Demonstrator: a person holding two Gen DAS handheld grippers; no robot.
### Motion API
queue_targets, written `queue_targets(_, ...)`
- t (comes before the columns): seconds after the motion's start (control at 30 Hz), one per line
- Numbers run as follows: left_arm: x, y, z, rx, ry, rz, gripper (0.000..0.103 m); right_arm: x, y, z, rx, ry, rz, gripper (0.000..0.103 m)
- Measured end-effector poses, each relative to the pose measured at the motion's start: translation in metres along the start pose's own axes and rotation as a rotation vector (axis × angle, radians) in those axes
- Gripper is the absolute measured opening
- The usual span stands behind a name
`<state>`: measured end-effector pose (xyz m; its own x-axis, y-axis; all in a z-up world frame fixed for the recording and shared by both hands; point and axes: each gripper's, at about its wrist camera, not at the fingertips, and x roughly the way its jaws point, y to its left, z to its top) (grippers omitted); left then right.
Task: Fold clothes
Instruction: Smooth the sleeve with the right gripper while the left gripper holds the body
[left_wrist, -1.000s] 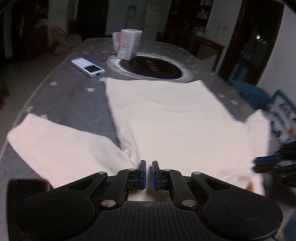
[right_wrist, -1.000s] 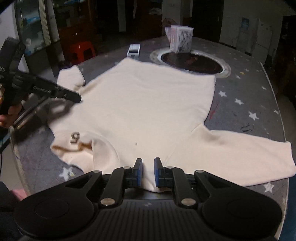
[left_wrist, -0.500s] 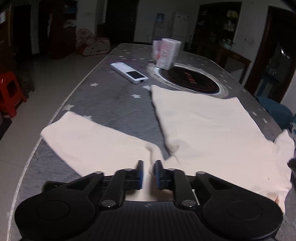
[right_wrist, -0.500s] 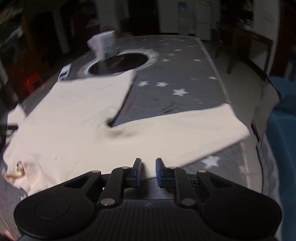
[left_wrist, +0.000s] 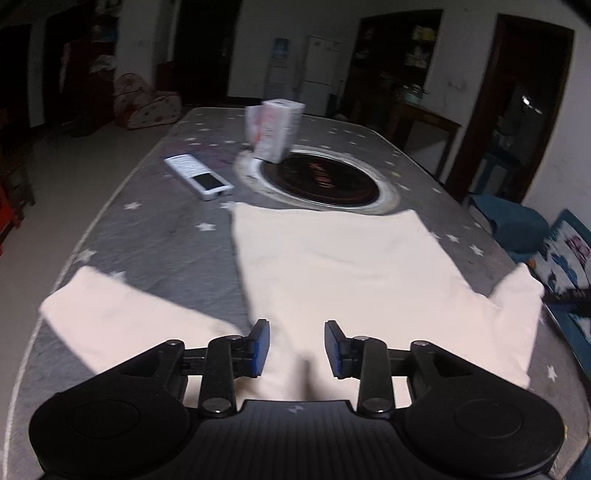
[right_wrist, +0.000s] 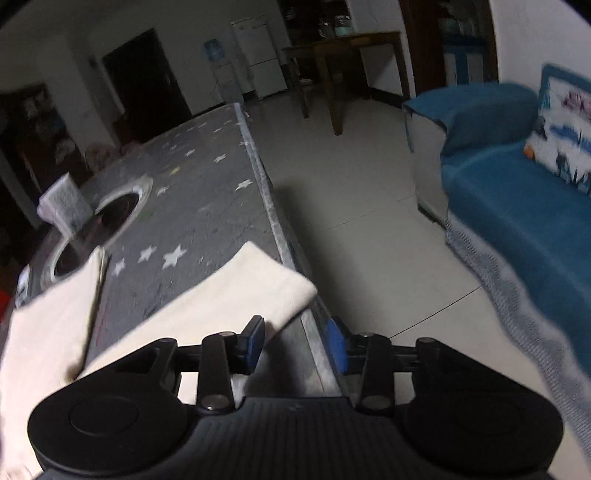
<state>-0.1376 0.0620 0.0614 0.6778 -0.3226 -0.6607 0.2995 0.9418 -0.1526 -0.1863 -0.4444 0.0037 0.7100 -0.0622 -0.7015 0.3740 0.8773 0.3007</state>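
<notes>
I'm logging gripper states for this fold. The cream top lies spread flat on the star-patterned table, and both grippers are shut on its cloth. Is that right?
Not quite. Both are open, holding nothing. The left wrist view shows the left gripper with jaws apart over the cream top; the right wrist view shows the right gripper with jaws apart beside a sleeve at the table edge. The top does lie spread flat.

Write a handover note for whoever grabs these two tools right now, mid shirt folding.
Left tool: open, holding nothing, over the near edge of the cream shirt.
Right tool: open, holding nothing, at the end of the shirt's right sleeve by the table edge.
Shirt lies flat on the star-print table, both sleeves spread out.
Done: shirt laid out.
Left: every fold; probably sleeves in first.
</notes>
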Motion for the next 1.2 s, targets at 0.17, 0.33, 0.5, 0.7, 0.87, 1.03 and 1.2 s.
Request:
queue_targets(0.17, 0.008, -0.021, -0.002, 0.042, 0.024, -0.023, 0.044, 0.01, -0.009, 0.005, 0.069, -0.005, 0.044, 0.025)
queue_targets(0.33, 0.016, -0.035, -0.006, 0.055, 0.058, -0.05, 0.047, -0.003, -0.005, 0.006, 0.052, -0.057, 0.01, 0.004)
queue_targets(0.5, 0.024, -0.051, -0.013, 0.081, 0.085, -0.073, 0.051, -0.043, 0.022, 0.012, -0.024, -0.129, 0.066, 0.004)
queue_targets(0.7, 0.027, -0.061, -0.024, 0.096, 0.097, -0.102, 0.053, -0.094, 0.082, 0.026, -0.142, -0.133, 0.29, 0.004)
queue_targets(0.87, 0.016, -0.046, -0.029, 0.065, 0.079, -0.093, 0.057, -0.113, 0.15, 0.026, -0.226, -0.095, 0.461, 0.004)
queue_targets(1.03, 0.002, -0.022, -0.033, 0.016, 0.055, -0.07, 0.058, -0.114, 0.214, 0.0, -0.333, -0.029, 0.576, 0.004)
queue_targets(1.2, -0.008, -0.005, -0.038, -0.02, 0.044, -0.052, 0.059, -0.096, 0.263, -0.044, -0.475, 0.054, 0.591, 0.004)
